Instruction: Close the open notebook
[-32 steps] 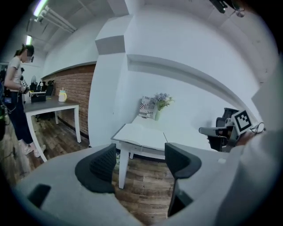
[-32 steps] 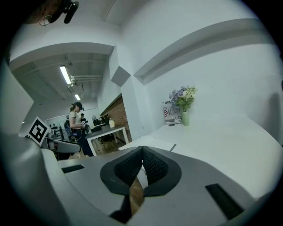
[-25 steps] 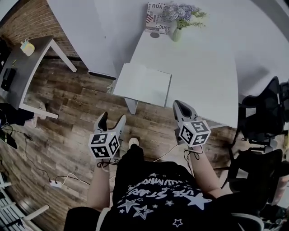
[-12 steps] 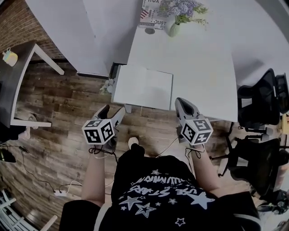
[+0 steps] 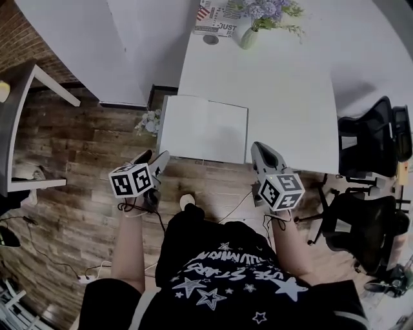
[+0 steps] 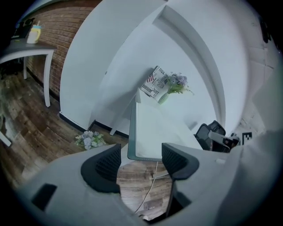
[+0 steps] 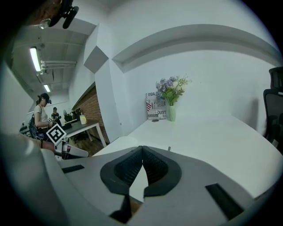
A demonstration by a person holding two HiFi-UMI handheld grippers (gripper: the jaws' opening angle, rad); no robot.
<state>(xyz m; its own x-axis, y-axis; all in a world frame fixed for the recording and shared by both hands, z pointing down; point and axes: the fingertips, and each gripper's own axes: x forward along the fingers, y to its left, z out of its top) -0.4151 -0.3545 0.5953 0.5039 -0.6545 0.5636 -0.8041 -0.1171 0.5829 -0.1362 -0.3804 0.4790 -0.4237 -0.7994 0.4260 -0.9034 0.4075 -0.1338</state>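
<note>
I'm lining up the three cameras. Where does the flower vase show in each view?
Head view: flower vase at the top, right of centre.
Left gripper view: flower vase near centre, above the jaws.
Right gripper view: flower vase just above centre.
Shared landmark: printed sign immediately left of it.

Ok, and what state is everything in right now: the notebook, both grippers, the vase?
White paper notebook: open, lying flat on the white table.
Left gripper: open, jaws have just been closing a little, nothing between them.
Right gripper: shut, empty.
Pale vase of purple flowers: upright at the table's far end.
</note>
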